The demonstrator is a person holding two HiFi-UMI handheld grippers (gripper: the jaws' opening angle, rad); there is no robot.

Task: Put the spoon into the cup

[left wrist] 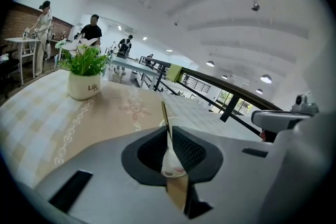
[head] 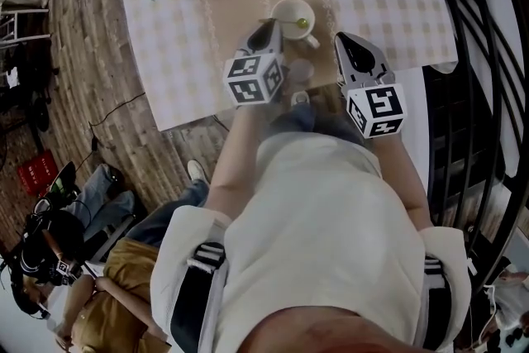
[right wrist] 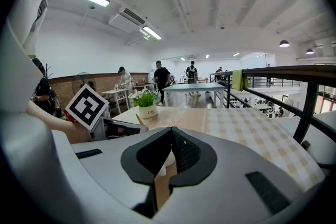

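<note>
Now placing: left tool [left wrist: 169, 134] clamped on spoon [left wrist: 164, 113], end seemingly inside cup [head: 285, 8]; next, release. Right tool [right wrist: 169, 136] closed, empty.

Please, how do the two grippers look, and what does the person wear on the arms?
The left gripper and the right gripper both have grey bodies that taper to a point, with black, textured pads inside. Each carries a cube with black-and-white square markers. The person wears a pale top with black, white-striped bands at the sleeves.
</note>
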